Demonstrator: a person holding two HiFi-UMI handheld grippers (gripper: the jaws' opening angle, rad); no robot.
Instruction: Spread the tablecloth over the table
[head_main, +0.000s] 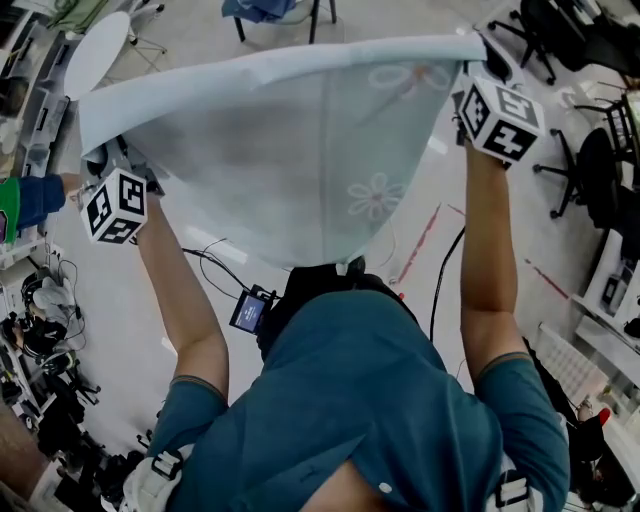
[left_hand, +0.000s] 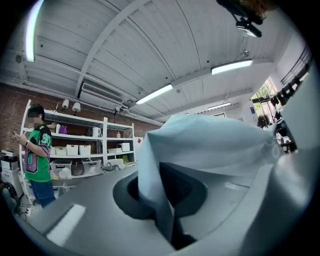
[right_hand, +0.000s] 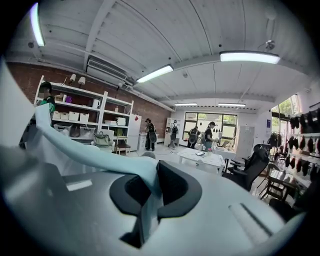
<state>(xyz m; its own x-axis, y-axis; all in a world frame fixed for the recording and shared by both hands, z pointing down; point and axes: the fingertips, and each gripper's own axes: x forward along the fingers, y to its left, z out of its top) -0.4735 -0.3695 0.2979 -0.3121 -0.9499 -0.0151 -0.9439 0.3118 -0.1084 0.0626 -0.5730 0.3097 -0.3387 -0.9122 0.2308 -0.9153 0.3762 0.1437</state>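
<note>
A pale blue tablecloth (head_main: 300, 150) with faint flower prints hangs stretched in the air between both grippers, above the floor. My left gripper (head_main: 100, 160) pinches its left top corner, and my right gripper (head_main: 478, 50) pinches the right top corner. In the left gripper view the jaws (left_hand: 167, 200) are shut on a fold of the tablecloth (left_hand: 210, 145), which billows over them. In the right gripper view the gripper (right_hand: 152, 195) is shut on the cloth's edge (right_hand: 85, 150), which runs off to the left. Under the cloth I see only floor.
A round white table (head_main: 95, 50) stands far left. Office chairs (head_main: 590, 170) and desks line the right side. Cables (head_main: 210, 260) lie on the floor. A person in a green shirt (left_hand: 37, 150) stands by the shelves (left_hand: 85, 150). A white table (right_hand: 202, 157) and several people are farther off.
</note>
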